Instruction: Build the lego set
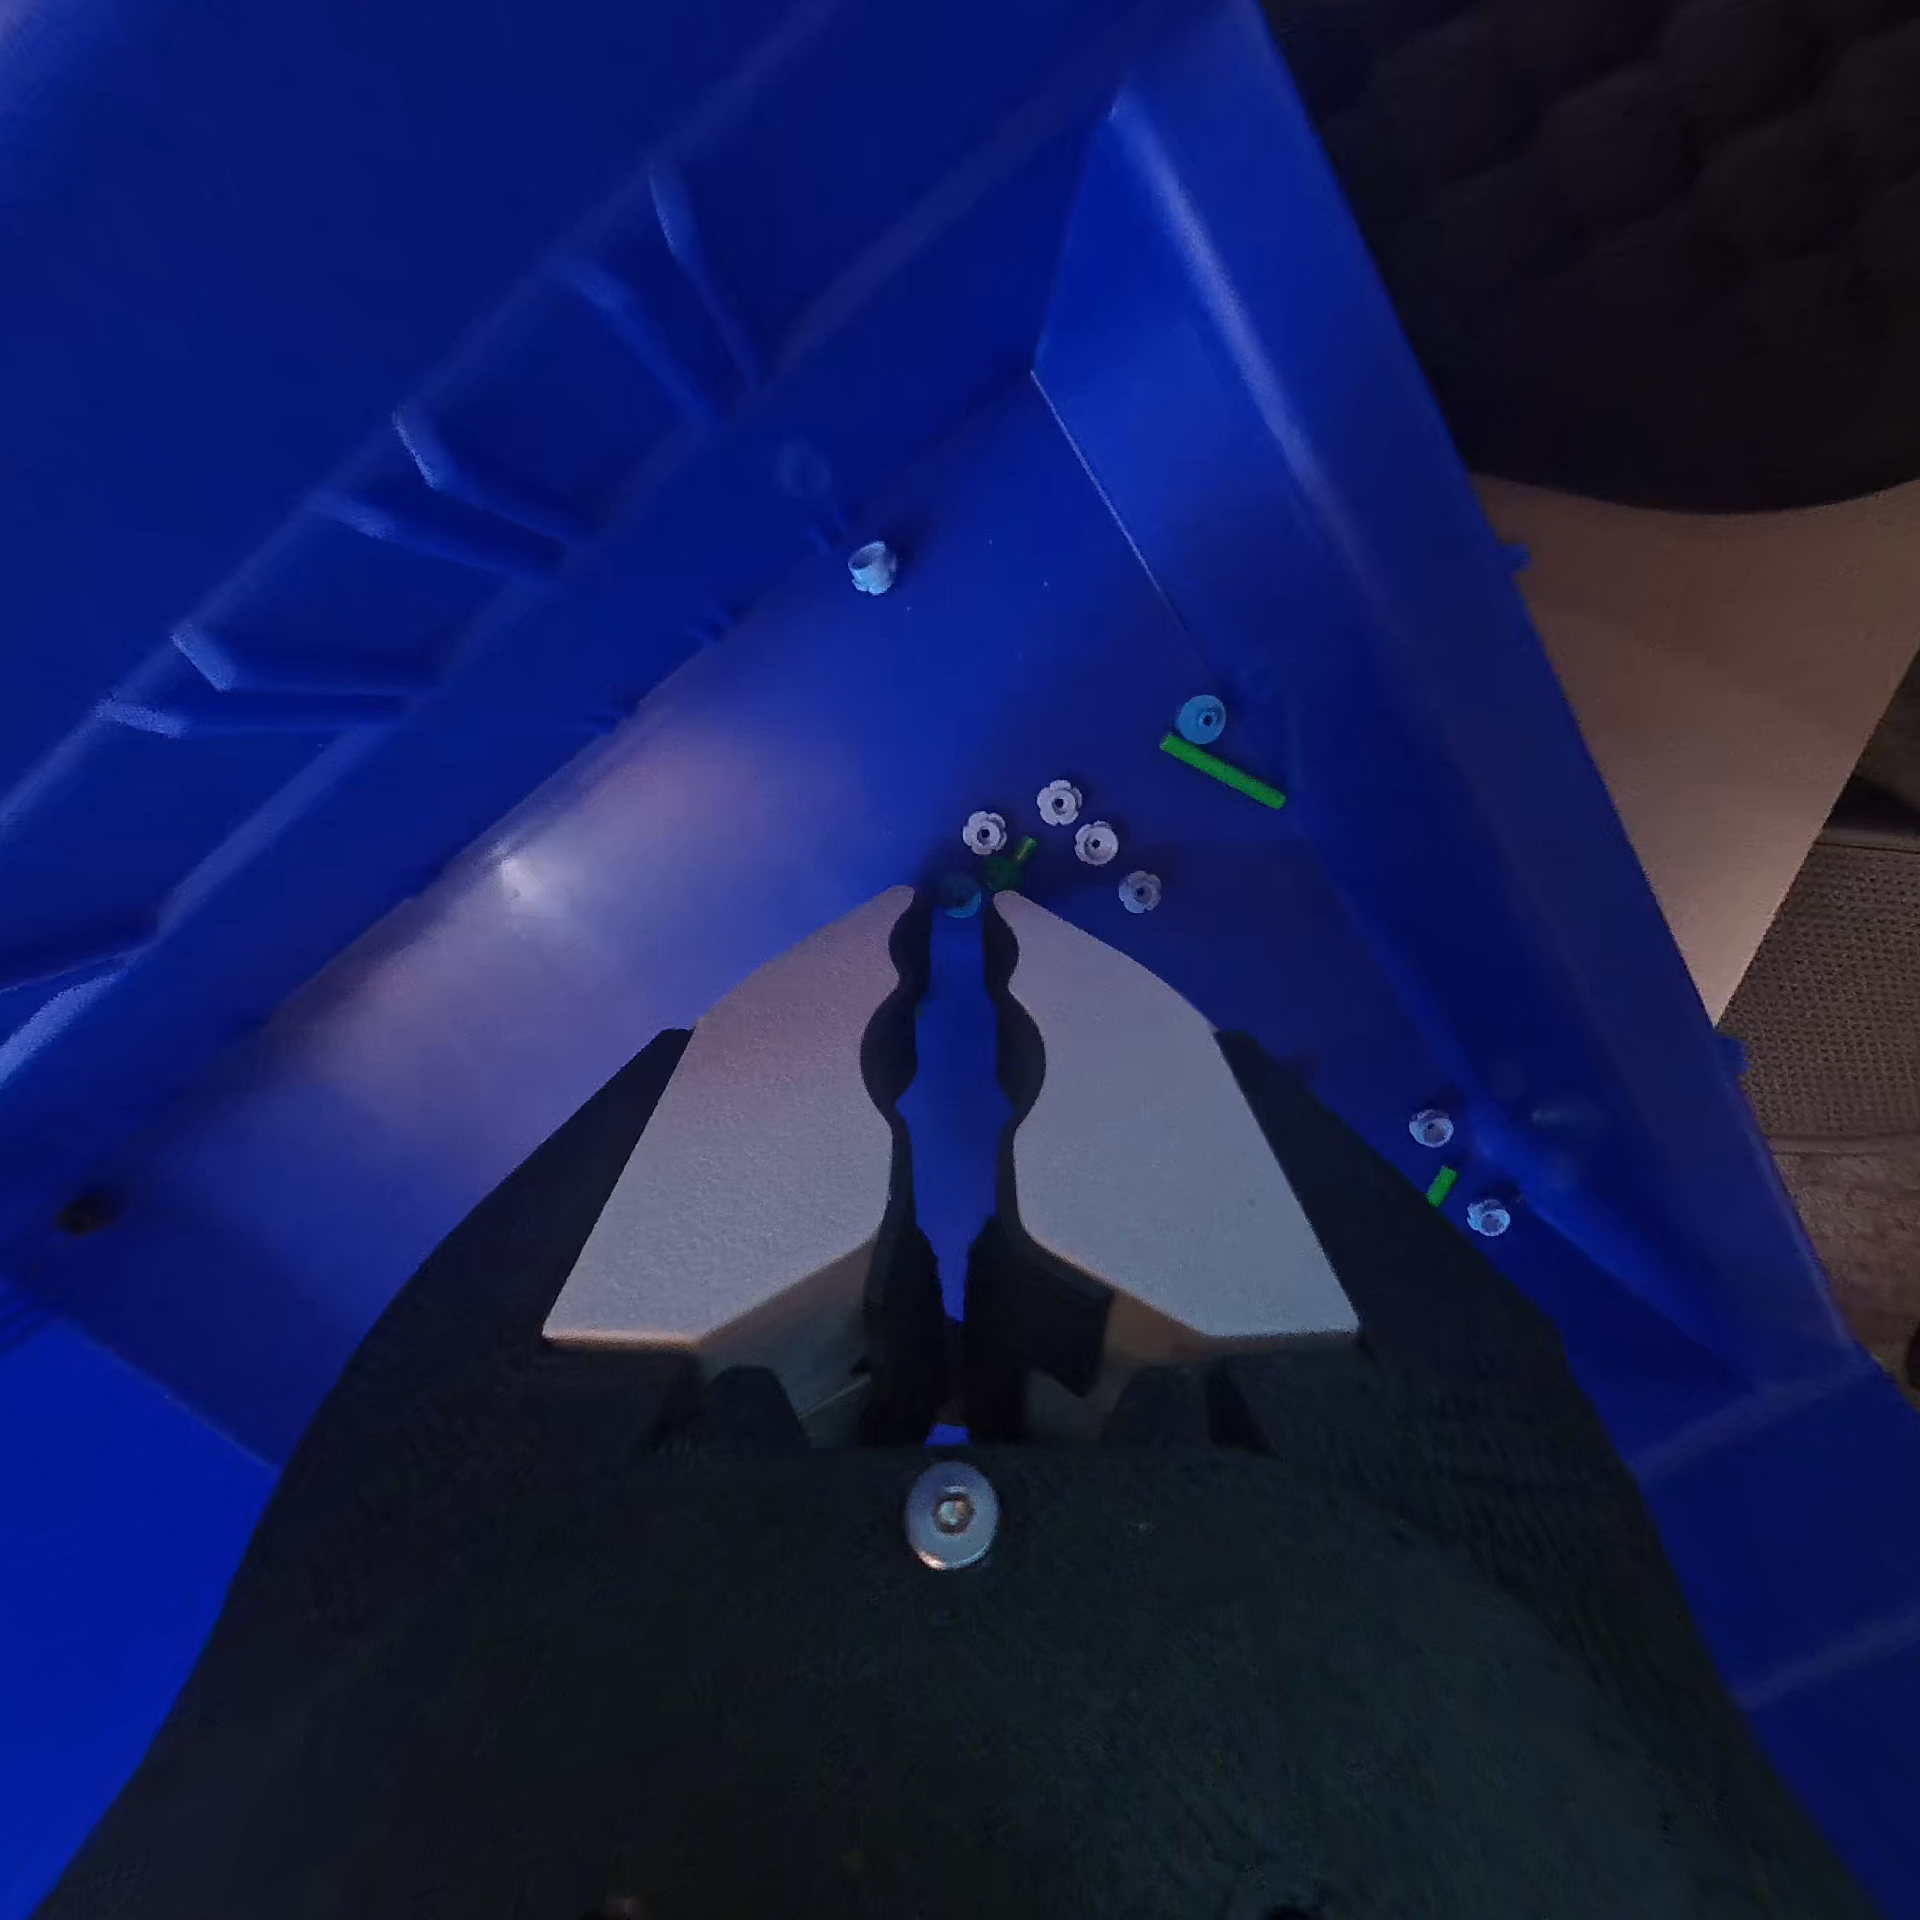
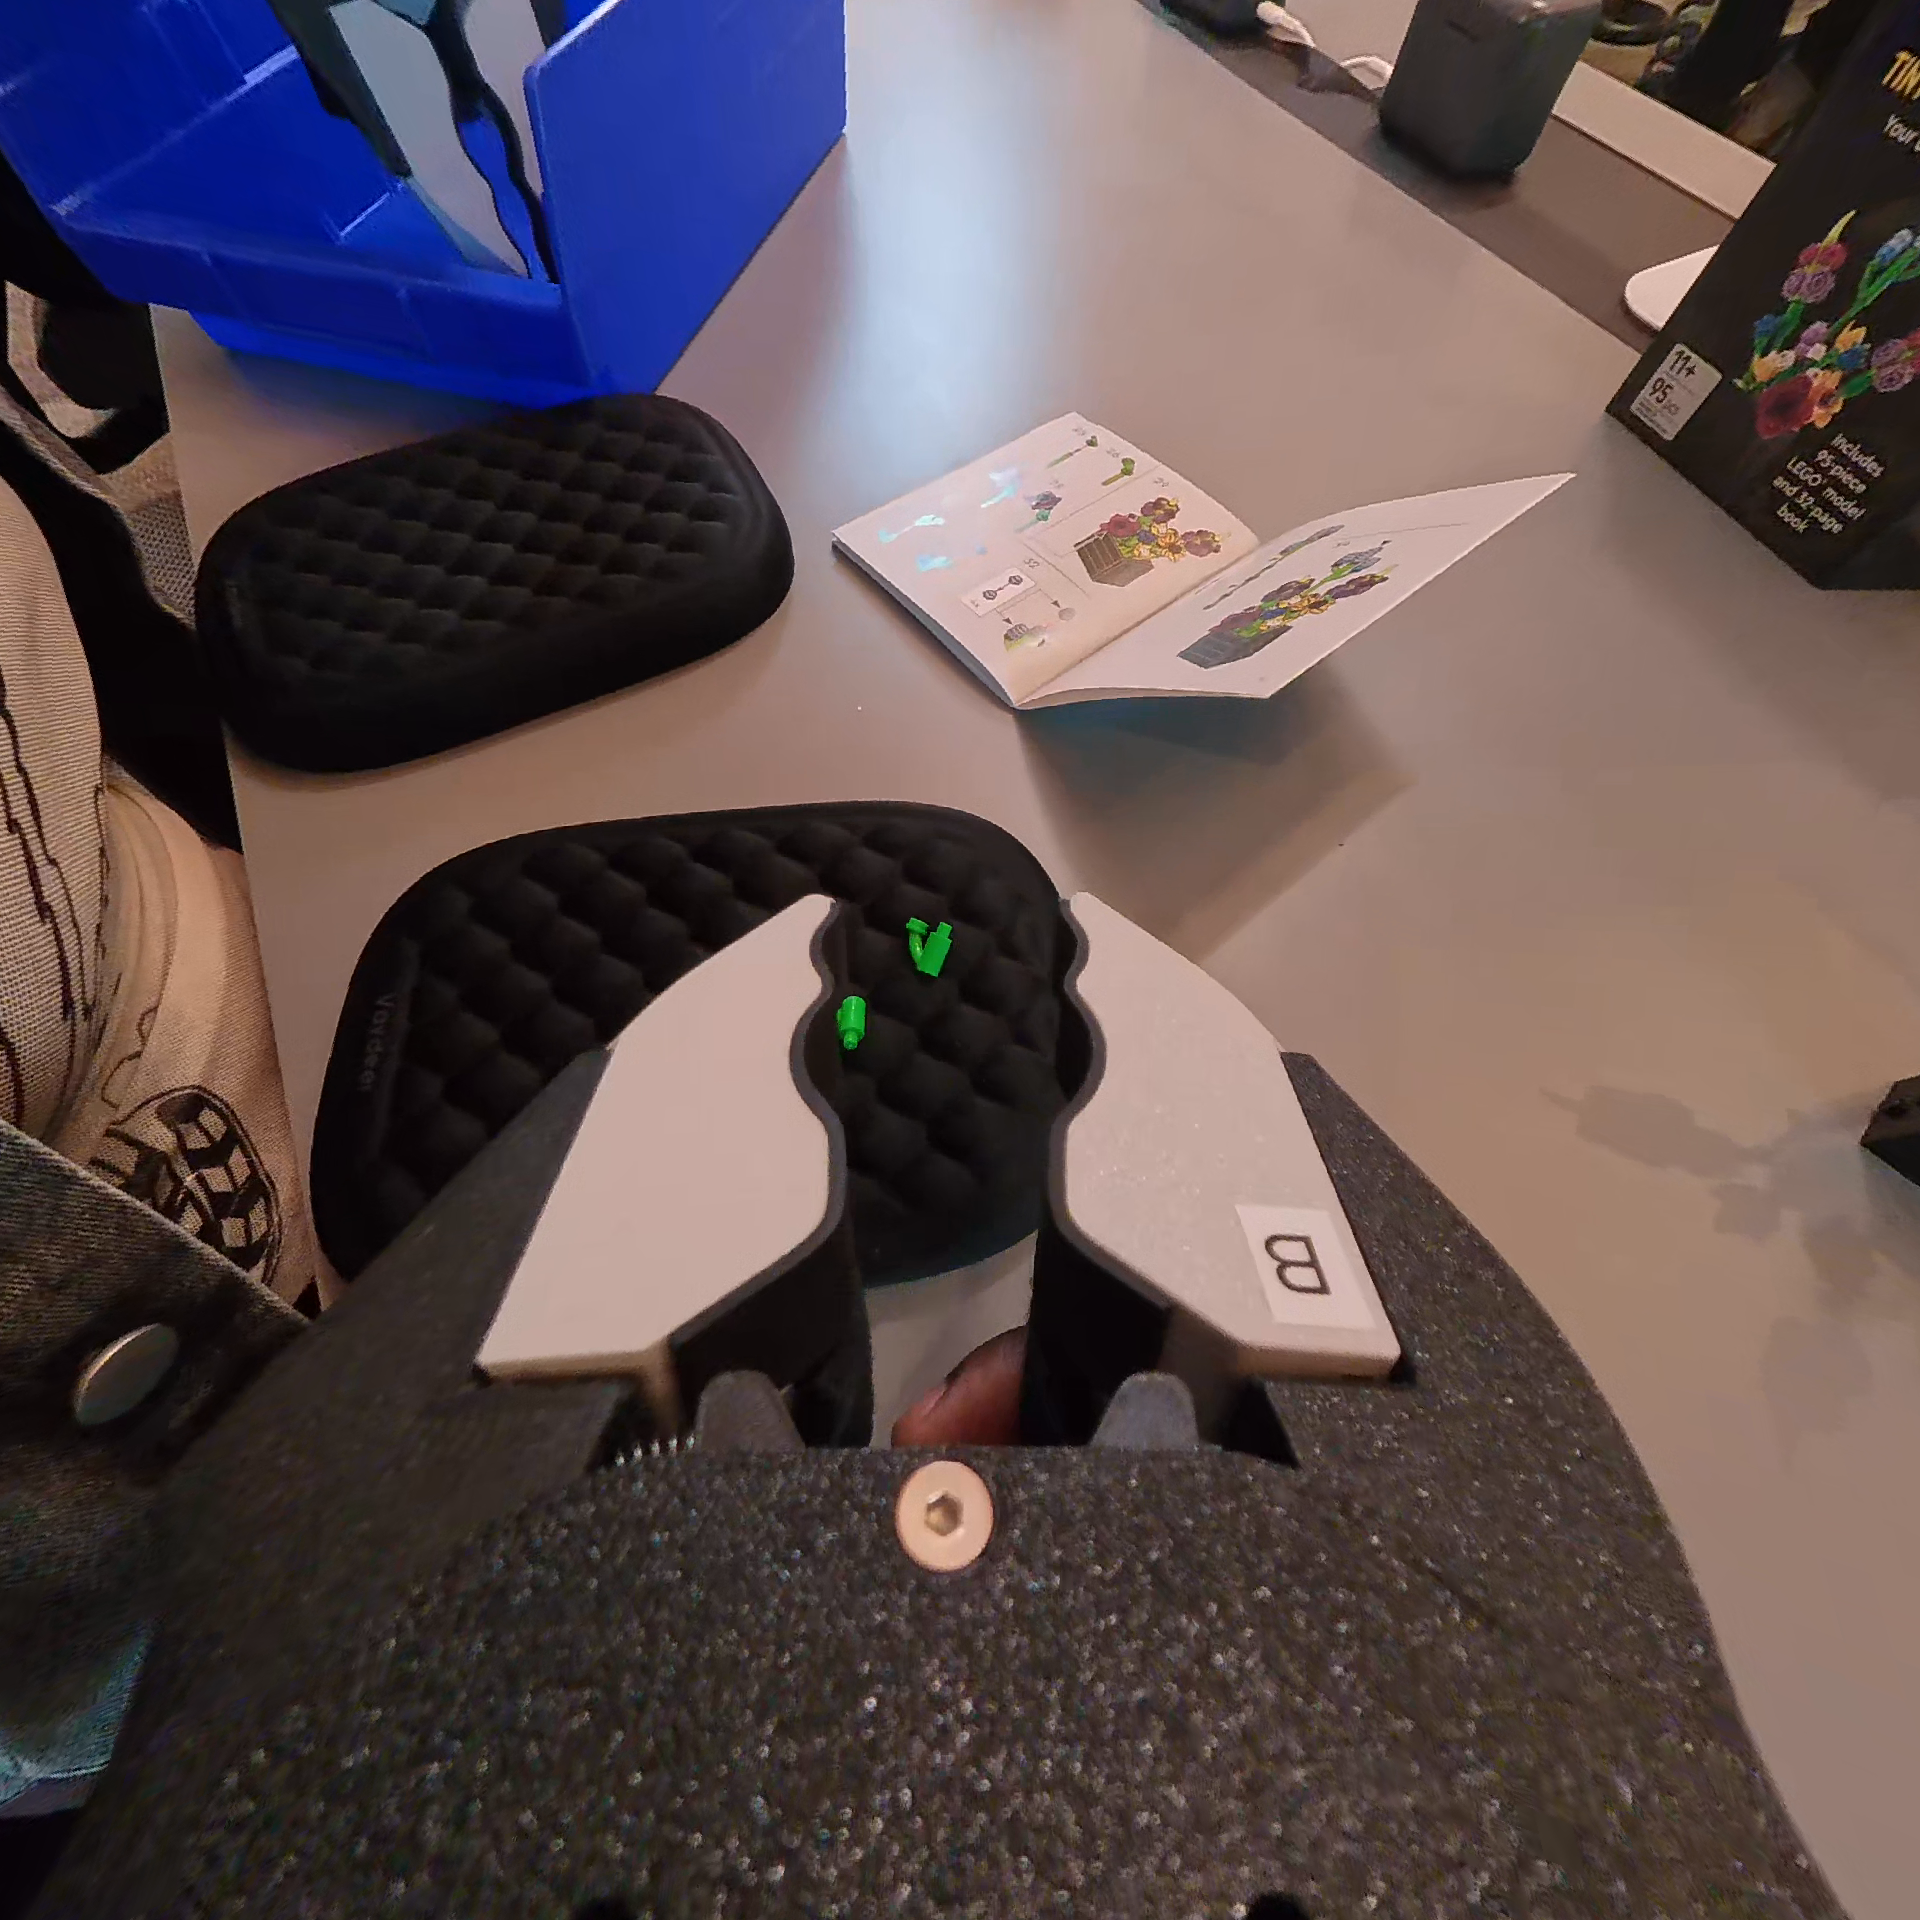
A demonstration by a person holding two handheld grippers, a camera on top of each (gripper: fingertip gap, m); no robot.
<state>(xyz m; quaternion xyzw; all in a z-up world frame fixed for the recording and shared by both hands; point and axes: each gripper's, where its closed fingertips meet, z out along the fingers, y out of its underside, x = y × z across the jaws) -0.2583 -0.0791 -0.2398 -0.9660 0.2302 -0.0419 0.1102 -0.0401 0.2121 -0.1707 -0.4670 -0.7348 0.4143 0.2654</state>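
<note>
Inside the blue plastic bin [image 1: 727, 727], my left tongs [image 1: 954, 902] reach toward the smooth, glossy floor, their wavy black pads [image 1: 902, 966] drawn close with only a narrow gap between them. At the tips sits a small round light-blue piece [image 1: 958, 894]; I cannot tell whether the pads pinch it or merely touch it. Just beyond the tips lie four pale flower-shaped studs [image 1: 1060, 801], scalloped at the rim, and a tiny green piece [image 1: 1006, 871]. Farther ahead and to the right, a thin green bar [image 1: 1221, 771] lies flat beside a second light-blue round piece [image 1: 1201, 717]. The bin's far wall is ribbed.

Over the near black pad [image 2: 582, 966], quilted in soft diamond dimples, my right tongs [image 2: 951, 914] stand spread wide, holding nothing; their fingers [image 2: 707, 1122] are smooth grey plates edged in black, mounted on a grainy black body. Between the fingers, two small bright-green lego pieces rest on the pad: a peg-shaped one [image 2: 851, 1022] close to the left finger and a clip-like one [image 2: 928, 943] just ahead of it. A second quilted pad [image 2: 488, 582] lies ahead to the left, before the bin [image 2: 686, 156]. Ahead to the right, an open paper instruction booklet [image 2: 1122, 571] lies on the matte grey table [image 2: 1455, 883], with the dark cardboard box [image 2: 1808, 364] standing beyond.
</note>
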